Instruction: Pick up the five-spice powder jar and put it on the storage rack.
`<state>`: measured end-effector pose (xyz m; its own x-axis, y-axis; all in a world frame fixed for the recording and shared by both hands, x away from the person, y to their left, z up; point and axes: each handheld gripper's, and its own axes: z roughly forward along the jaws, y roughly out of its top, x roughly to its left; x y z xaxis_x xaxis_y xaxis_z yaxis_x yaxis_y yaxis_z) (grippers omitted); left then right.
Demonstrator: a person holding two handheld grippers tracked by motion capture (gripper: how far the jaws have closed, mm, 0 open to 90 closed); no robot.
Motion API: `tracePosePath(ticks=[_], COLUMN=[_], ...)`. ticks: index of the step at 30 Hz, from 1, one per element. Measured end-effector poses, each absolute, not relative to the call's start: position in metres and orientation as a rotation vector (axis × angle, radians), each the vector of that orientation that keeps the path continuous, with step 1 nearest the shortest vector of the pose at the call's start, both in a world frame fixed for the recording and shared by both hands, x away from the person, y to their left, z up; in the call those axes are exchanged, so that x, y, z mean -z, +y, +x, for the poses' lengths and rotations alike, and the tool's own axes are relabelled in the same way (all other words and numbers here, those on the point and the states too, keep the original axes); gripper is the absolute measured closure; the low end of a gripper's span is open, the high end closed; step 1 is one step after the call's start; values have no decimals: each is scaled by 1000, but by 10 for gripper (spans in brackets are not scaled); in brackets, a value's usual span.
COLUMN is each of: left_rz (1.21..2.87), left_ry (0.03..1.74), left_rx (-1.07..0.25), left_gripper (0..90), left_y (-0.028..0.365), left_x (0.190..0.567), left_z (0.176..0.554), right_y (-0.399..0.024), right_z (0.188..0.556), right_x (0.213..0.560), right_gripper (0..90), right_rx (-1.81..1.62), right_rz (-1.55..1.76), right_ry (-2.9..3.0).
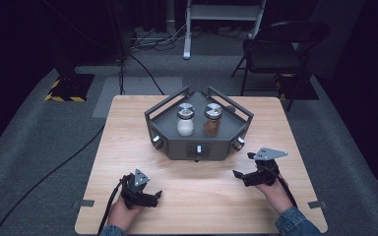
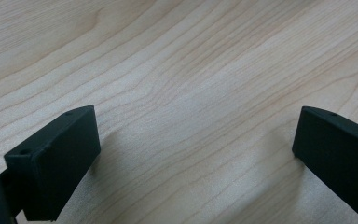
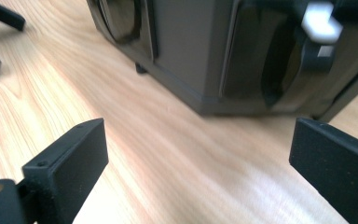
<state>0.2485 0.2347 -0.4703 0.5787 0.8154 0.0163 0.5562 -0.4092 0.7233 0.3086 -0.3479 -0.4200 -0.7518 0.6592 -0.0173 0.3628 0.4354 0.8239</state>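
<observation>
Dark grey rack [image 1: 177,142] on pale wood-grain table [image 1: 128,147] — jars [image 1: 185,119] white, brown [image 1: 212,119].

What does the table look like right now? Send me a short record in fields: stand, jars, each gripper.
stand: dark grey railed stand at the far middle of the wooden table, with knobs on its front faces
jars: two with metal lids, upright side by side on the stand; white-filled jar on the left, brown-filled jar on the right
left gripper: jaws open, nothing between them, low over bare wood near the front edge
right gripper: jaws open, empty, facing the stand's front right, not touching it
</observation>
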Motion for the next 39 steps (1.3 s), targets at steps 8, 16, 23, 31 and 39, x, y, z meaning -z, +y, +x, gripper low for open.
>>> tracePosePath(ticks=[8, 16, 23, 31, 39], left_rz=[2124, 2123, 2123, 2123, 2122], left_ry=[1088, 1091, 1089, 1090, 1090], left_rx=[-486, -486, -486, -487, -487], left_gripper=[5, 5, 4, 4, 4], left_y=[235, 234, 234, 234, 234], left_x=[470, 470, 470, 470, 470], left_z=[248, 248, 248, 249, 249], right_y=[-347, -350, -346, -346, -346], right_z=[307, 303, 299, 299, 299], right_x=[438, 453, 462, 462, 462], right_gripper=[39, 39, 33, 30, 30], right_rx=[-1153, -1093, -1035, -1037, -1036], right_rz=[938, 974, 945, 943, 943], right_ry=[2401, 2427, 2423, 2425, 2425])
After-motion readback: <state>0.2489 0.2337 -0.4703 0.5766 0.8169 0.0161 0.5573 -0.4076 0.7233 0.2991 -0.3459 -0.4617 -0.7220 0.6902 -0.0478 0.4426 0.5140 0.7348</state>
